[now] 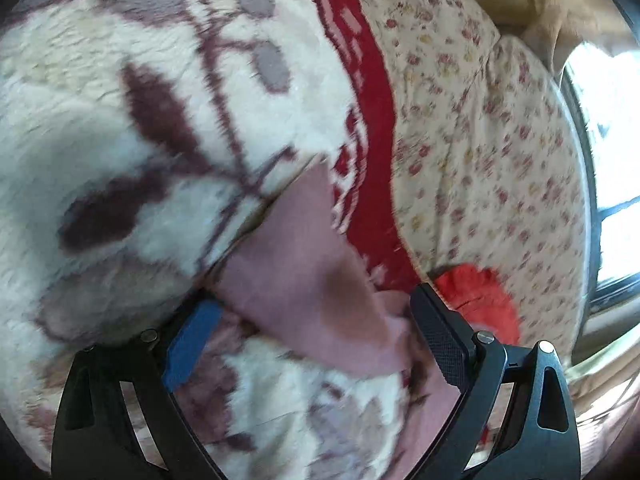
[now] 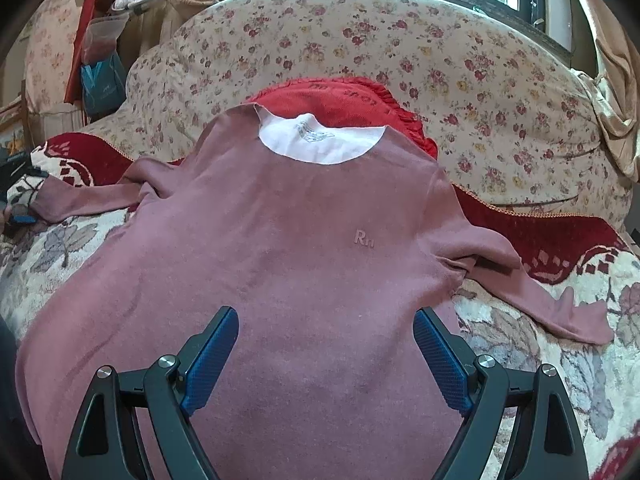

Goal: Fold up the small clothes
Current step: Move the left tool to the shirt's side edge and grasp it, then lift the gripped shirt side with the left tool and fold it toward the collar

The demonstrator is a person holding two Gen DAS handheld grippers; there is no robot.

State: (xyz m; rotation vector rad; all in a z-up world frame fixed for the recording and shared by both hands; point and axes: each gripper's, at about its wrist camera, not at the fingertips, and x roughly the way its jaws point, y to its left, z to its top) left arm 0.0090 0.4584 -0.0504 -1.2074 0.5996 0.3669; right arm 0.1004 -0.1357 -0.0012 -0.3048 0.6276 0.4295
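Between the spread left tongs (image 1: 316, 332) lies the cuff end of a sleeve (image 1: 304, 268), with the pads standing either side of the cloth and not yet pressing it; the picture is blurred, so whether one pad already brushes the fabric I cannot tell. Over the lower body of the same garment, the right tongs (image 2: 326, 350) hang spread as well, holding nothing.

That garment is a dusty-pink long-sleeved top (image 2: 280, 240), laid face up on a cream fleece blanket (image 2: 560, 360) with a red border, which covers the seat of a floral sofa (image 2: 360, 40). A red cushion (image 2: 340, 92) sits just behind the collar.

Judging by how it drapes and wrinkles at the armpits, the top is light, soft and limp, with no stiffness to carry a fold by itself; it should cling a little to the fleece rather than slide. Cuffs, shoulder seams and hem corners look like the best places to pinch, taking both layers together.

Its long axis runs from hem, nearest the right tongs, to the white-lined neck opening (image 2: 320, 140), pointing toward the sofa back. Both sleeves stretch out sideways, across that axis.
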